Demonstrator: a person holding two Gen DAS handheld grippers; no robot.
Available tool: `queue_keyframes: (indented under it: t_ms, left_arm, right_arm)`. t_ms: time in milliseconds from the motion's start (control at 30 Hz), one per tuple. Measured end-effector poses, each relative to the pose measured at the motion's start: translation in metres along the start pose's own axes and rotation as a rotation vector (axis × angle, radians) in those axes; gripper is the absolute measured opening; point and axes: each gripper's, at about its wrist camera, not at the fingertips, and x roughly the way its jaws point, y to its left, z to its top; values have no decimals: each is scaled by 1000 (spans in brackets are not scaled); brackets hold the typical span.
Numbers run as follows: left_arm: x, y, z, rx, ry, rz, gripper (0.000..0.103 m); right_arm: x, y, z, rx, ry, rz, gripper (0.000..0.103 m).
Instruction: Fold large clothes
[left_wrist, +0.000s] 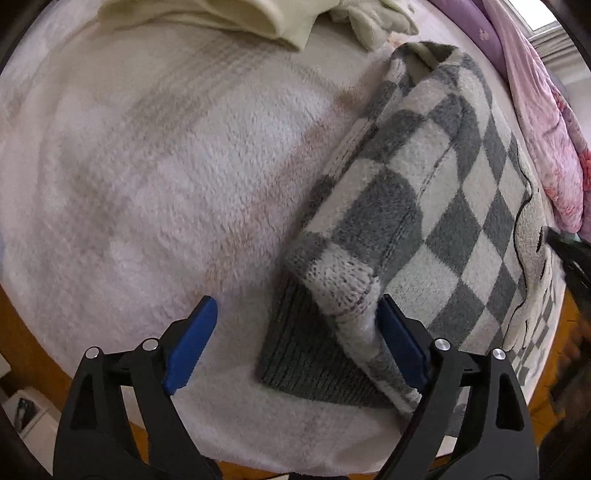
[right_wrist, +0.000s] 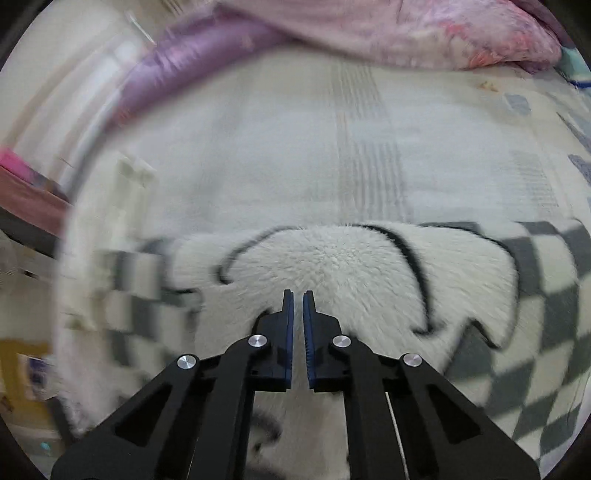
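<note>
Left claw (left_wrist: 295, 332) spread wide over checkered sweater (left_wrist: 424, 206); right claw (right_wrist: 298, 295) closed, empty; fleece blanket (left_wrist: 166, 166) covers bed.

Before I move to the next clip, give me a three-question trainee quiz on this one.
1. True or false: the left gripper is clamped on the checked sweater.
2. What does the right gripper hover over? A) the white furry patch B) the pink quilt C) bare blanket
3. Which part of the sweater lies folded over by the left gripper?

Key: 1. False, its jaws stand wide open. 2. A. 3. The sleeve, with its knitted cuff.
</note>
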Motion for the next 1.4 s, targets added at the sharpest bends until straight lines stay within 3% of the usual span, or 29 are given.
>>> queue_keyframes:
  t_ms: [67,100,267,400,600,867,1133,1233,1267,1400]
  left_arm:
    - [4,2,0,1,-2,-11,89]
    - [5,4,1,-3,-2,-19,90]
    - [6,23,1,-17,18,-57,90]
    - [13,31,0,-15,40,-81,90]
    - [22,33,-2,-22,47,-91,90]
    - [30,31,-2,-28,41,-86,89]
    - [34,19,-14,-33,104,-150,71]
    - [35,21,-15,-42,110,-154,47]
    - [35,22,-14,-47,125,-221,28]
    - [22,12,-11,-33,130,-220,26]
  right_arm:
    - [31,4,-4,-38,42,-51,1]
    - [37,4,-6,-43,18,-54,0]
    - [14,3,-23,10,7,-44,0]
    - [-1,0,-67,101,60,-3,0]
    - [-14,6,-133,132,95,-28,0]
    - [2,-3,-130,134,113,39,0]
    - [-15,-14,-145,124,72,73,0]
    - [-26,-13,-150,98,45,84,3]
    - [-29,-11,-151,83,41,75,4]
    - [-42,9,-159,-12,21,30,26]
